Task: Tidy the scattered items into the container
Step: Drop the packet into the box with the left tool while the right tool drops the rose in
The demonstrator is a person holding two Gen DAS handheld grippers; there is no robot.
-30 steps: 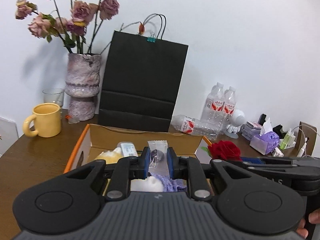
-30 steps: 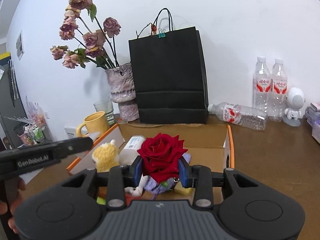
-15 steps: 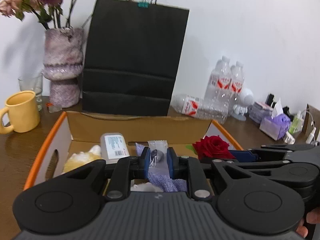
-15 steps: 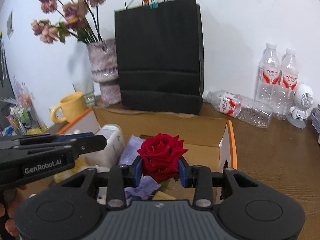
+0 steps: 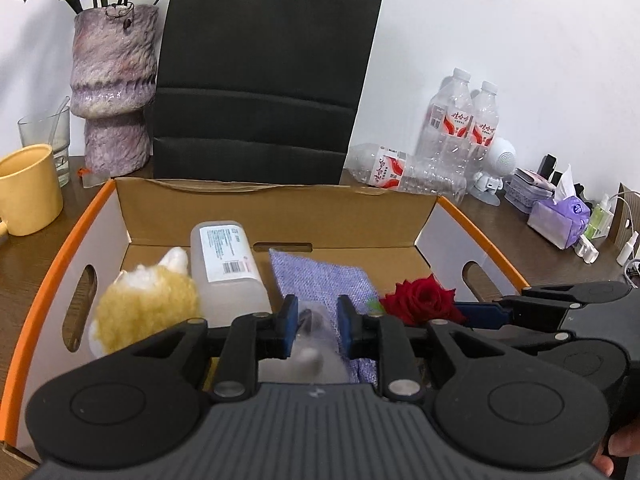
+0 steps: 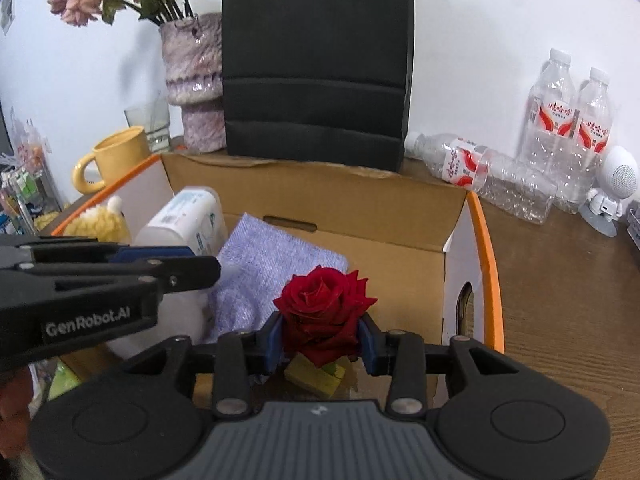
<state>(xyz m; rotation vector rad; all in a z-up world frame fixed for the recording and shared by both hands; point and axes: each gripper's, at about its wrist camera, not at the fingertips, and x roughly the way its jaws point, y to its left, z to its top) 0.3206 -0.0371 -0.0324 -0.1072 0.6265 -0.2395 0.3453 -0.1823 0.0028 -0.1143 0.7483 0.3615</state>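
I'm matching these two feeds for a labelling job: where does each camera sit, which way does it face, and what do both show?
Left wrist: on the left gripper, looking down into the cardboard box; opening jaws frame a blurred clear packet; right gripper alongside.
Right wrist: on the right gripper, facing the same box; opening jaws flank the red rose; left gripper alongside.
Shared: box, purple cloth, black bag.

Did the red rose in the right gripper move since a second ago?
Yes. The red rose, between the right gripper's opening jaws, has sunk into the cardboard box with orange edges; a second ago it stood level with the box's back wall.
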